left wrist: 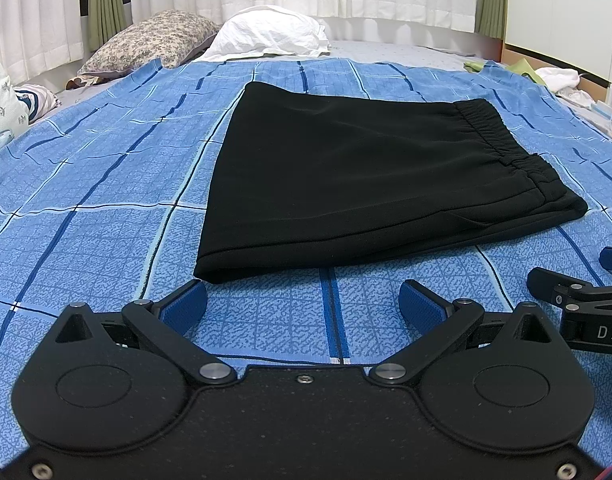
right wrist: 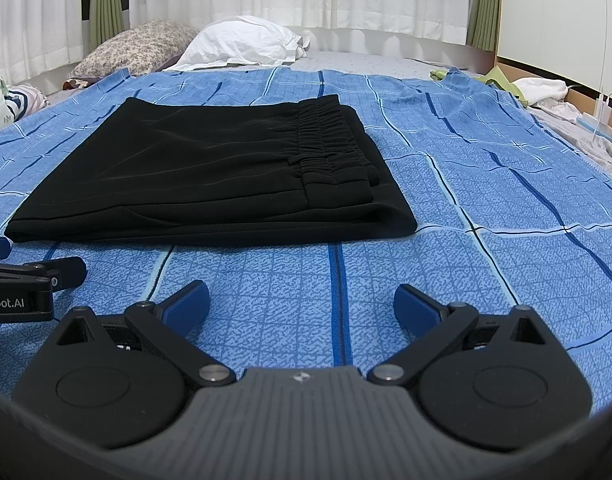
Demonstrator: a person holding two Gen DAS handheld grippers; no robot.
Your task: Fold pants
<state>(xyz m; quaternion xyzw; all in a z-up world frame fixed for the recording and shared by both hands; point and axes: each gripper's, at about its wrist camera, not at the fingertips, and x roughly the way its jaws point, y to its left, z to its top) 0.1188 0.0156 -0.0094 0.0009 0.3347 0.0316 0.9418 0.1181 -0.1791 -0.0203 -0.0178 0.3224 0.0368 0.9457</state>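
Left wrist view: the black pants (left wrist: 346, 172) are seen folded flat on the blue checked bedspread (left wrist: 86, 248), ahead of the left tool (left wrist: 302, 304), which is held wide and empty.

Right wrist view: the right tool (right wrist: 302, 304) is likewise spread, empty, just short of the pants; folding appears finished, though the far edge is unclear.

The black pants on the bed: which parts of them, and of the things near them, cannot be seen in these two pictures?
- Black pants: the layers under the top are hidden in both views, so the fold count is unclear.
- Right tool, left wrist view: cut off by the right edge.
- Left tool, right wrist view: cut off by the left edge.
- Green cloth: too small to identify.
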